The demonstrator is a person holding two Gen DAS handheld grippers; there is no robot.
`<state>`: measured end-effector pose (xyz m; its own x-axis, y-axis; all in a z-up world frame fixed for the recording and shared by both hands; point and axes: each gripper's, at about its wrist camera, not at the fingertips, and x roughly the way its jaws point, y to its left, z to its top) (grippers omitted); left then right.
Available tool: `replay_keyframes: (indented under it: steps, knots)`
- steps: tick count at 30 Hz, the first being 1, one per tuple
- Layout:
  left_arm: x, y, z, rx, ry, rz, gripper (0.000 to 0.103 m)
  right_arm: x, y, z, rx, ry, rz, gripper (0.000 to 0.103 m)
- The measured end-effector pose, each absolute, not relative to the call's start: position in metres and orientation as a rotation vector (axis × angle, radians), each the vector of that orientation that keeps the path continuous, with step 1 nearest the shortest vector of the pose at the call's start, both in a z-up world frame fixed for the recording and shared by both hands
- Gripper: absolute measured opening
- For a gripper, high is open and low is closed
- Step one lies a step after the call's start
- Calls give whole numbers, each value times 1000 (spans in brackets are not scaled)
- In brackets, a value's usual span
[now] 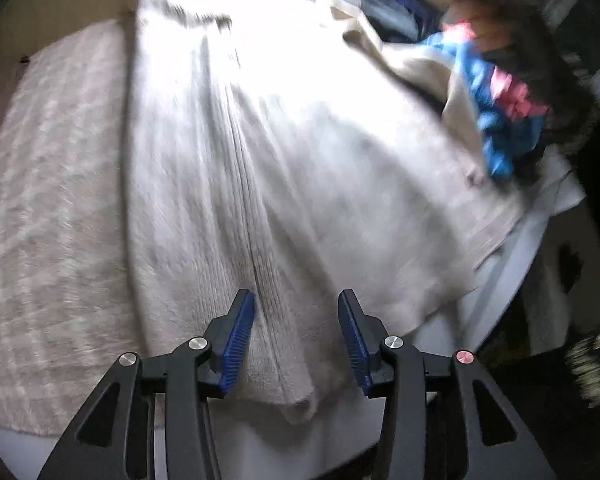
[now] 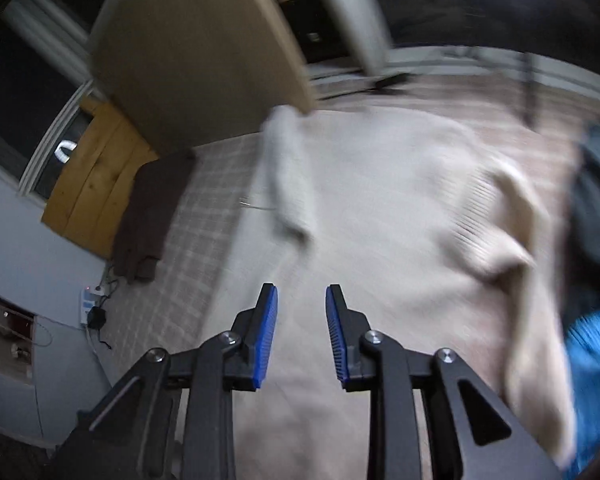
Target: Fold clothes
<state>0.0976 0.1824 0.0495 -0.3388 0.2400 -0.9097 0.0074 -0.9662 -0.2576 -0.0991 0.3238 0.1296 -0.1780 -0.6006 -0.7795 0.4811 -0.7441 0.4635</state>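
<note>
A cream knitted sweater (image 1: 284, 152) lies spread on a checked beige bedcover (image 1: 48, 200). In the left wrist view my left gripper (image 1: 296, 306) stands open just above the sweater's ribbed hem, near a long fold line, with no cloth pinched between its blue pads. The right wrist view shows the same sweater (image 2: 380, 208), with a sleeve (image 2: 288, 176) folded over its body and a ribbed cuff at the right. My right gripper (image 2: 302, 300) hovers open above the sweater with nothing between its fingers. Both views are blurred.
A blue and pink garment (image 1: 496, 96) lies in a pile of clothes at the sweater's far right edge, seen as blue cloth (image 2: 592, 380) in the right wrist view. A dark brown garment (image 2: 152, 216) lies on the bedcover's far side. Beyond it stand a wooden board (image 2: 96, 176) and a beige panel (image 2: 196, 48).
</note>
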Motion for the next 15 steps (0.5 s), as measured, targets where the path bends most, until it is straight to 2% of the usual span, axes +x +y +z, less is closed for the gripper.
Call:
replay_keyframes:
  steps: [4,6,11,15]
  knots:
    - [96,188,62,-1717,-342,2437,42,-90,402,126,1429,-169,-2125,28]
    - [95,198,72,-1675,-362,2429,42,-88,437,122,1458,-158,-2199,37]
    - [77,242,95,-1551,-312,2385,44,-77,498,114,1504,-197,-2248,37]
    - [62,267,96,-1527,-226,2326,44,-53,507,116,1477,-106,-2234,37]
